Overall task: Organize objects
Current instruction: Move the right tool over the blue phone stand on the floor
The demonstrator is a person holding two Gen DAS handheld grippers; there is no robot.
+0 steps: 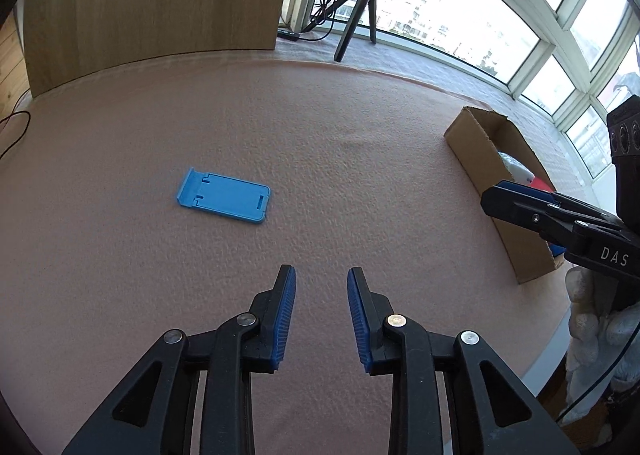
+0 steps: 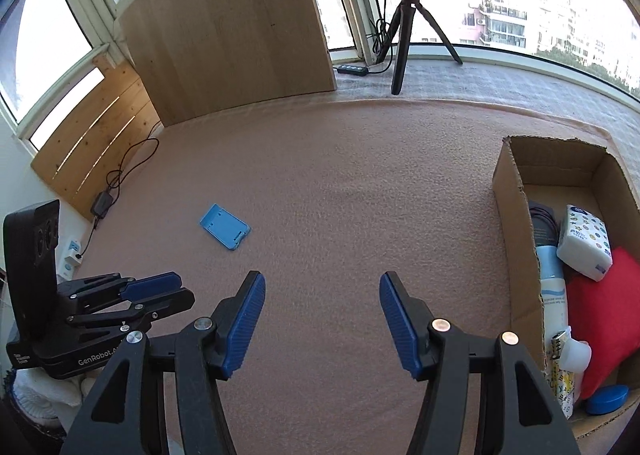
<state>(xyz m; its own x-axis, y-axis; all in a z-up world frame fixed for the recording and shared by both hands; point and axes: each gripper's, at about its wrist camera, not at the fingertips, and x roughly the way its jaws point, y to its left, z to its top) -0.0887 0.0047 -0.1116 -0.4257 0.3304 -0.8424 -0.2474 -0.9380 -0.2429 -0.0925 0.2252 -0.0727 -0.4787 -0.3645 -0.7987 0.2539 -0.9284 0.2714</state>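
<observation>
— Where do your grippers stand right now?

— My left gripper (image 1: 321, 319) hangs over the pink mat (image 1: 320, 143) with its jaws parted and nothing between them. My right gripper (image 2: 322, 325) is spread wider, also empty, just beside the cardboard box (image 2: 510, 191) on my right.

— And what is left to tidy?

— Only one loose thing that I can see: a flat blue phone stand (image 1: 223, 201) lying on the mat ahead and to the left of my left gripper, well apart from the box.

— What is already put away?

— The box holds a tissue pack (image 2: 585, 242), a red cushion (image 2: 604, 319), a pale blue bottle (image 2: 554, 287), a small blue lid (image 2: 608, 399) and something dark at the back I cannot make out. So I judge the job mostly done.

— Next step?

— Probably my left gripper reaches for the stand; lying so flat, it may be awkward to pinch by its edge.
</observation>
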